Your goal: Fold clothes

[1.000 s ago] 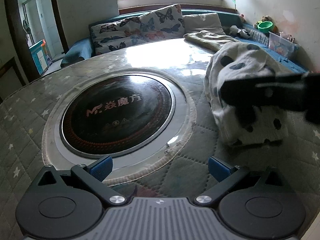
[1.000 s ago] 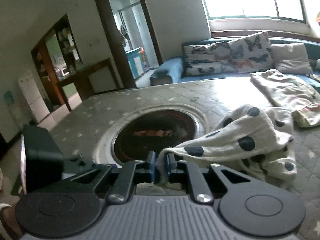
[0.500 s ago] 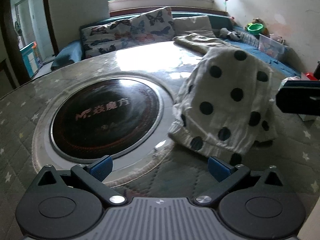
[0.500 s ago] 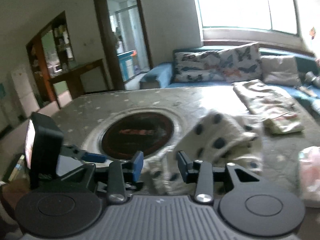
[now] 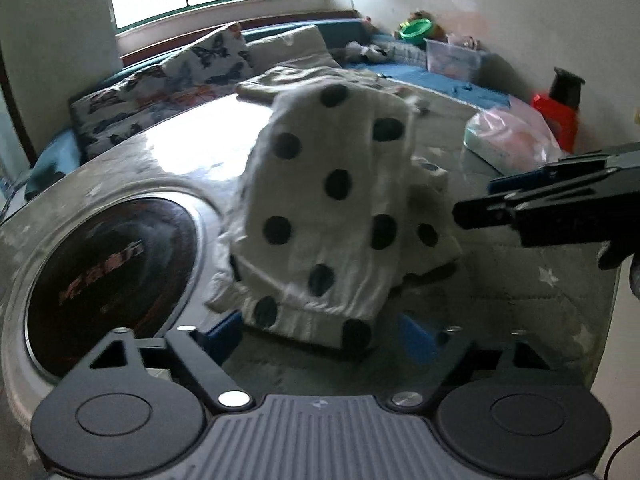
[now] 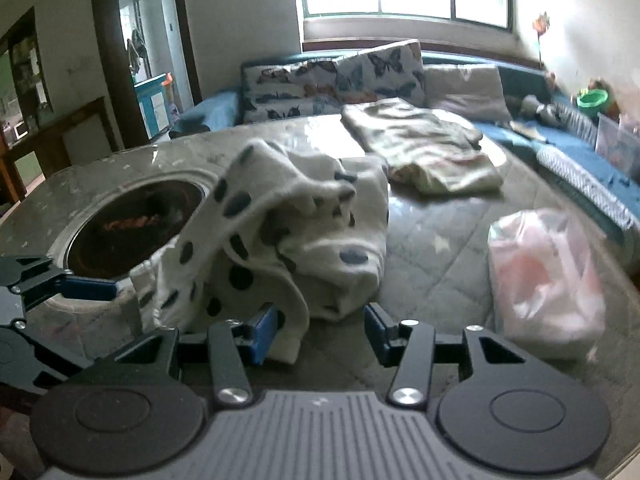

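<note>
Both tongs are spread wide and hold nothing: left tongs (image 5: 320,338) sit just near of the polka-dot garment (image 5: 332,216), right tongs (image 6: 320,334) also at its near edge, with a flap of cloth draped over or against the left blue pad (image 6: 264,334) but not pinched. Garment is a loose, rumpled heap on the desk (image 5: 520,300), just right of the round dark inset (image 5: 108,268); a second cloth (image 6: 424,152) lies farther back, a plastic bag (image 6: 544,280) to the right. Fold looks barely begun. To do this step well: probably flatten the heap first, pick one clear hem or corner per tongs, not the bunched middle, close on a single layer, pull apart to take out slack. Risk: grabbing several layers and dragging the pile toward the inset.
</note>
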{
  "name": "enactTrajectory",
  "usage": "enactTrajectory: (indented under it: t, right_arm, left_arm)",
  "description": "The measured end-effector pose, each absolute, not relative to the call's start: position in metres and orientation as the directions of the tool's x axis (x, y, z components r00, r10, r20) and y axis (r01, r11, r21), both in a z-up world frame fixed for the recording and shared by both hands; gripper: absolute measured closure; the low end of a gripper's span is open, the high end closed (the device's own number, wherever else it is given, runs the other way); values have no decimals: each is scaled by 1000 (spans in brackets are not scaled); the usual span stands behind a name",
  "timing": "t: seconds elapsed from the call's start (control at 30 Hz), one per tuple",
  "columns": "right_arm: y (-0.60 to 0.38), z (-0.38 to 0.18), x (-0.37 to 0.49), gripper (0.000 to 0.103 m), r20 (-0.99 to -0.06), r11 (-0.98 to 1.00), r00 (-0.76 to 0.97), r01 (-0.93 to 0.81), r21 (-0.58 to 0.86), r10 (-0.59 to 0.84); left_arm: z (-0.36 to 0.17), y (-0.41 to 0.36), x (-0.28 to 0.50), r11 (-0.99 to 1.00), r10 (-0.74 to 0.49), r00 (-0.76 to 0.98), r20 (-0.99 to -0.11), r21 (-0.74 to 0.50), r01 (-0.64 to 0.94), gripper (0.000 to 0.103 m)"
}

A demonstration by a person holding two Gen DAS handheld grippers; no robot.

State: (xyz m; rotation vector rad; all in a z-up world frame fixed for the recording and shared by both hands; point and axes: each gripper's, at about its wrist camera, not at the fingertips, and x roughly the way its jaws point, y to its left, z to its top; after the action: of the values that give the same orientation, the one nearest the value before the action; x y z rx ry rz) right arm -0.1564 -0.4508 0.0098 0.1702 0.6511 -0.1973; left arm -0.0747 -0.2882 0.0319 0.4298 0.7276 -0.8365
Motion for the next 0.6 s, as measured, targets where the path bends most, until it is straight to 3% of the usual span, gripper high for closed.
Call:
enactTrajectory:
  t: [0.17, 0.23, 0.3, 0.33, 0.37, 0.43, 0.6]
  right_arm:
    - [-451, 0, -151, 55, -623, 970, 777, 213, 115, -97]
    - [-451, -4, -145, 56, -622, 969, 778, 212, 129, -87]
    - [-451, -7, -138, 63, -623, 966, 778, 211, 147, -75]
    - [-450, -9, -135, 73, -624, 965, 778, 210, 156, -68]
    - [-449, -11, -132, 84, -625, 964, 778, 208, 165, -61]
    - [-444, -11, -131, 94, -614, 964, 788, 197, 180, -46]
    - [-426, 0, -135, 99, -569, 970, 822, 154, 187, -20]
  left_arm:
    - [23, -305, -73, 593, -496, 467, -732, 107, 798, 47]
    - [21, -307, -72, 595, -486, 491, -723, 137, 792, 60]
    - [21, -307, -68, 604, -476, 508, -718, 152, 782, 70]
    - [22, -305, -66, 612, -469, 519, -715, 161, 774, 76]
    - [23, -302, -64, 621, -462, 531, -710, 169, 765, 78]
    - [26, -295, -59, 643, -449, 559, -697, 183, 744, 83]
    - [42, -260, -36, 730, -402, 641, -654, 193, 656, 86]
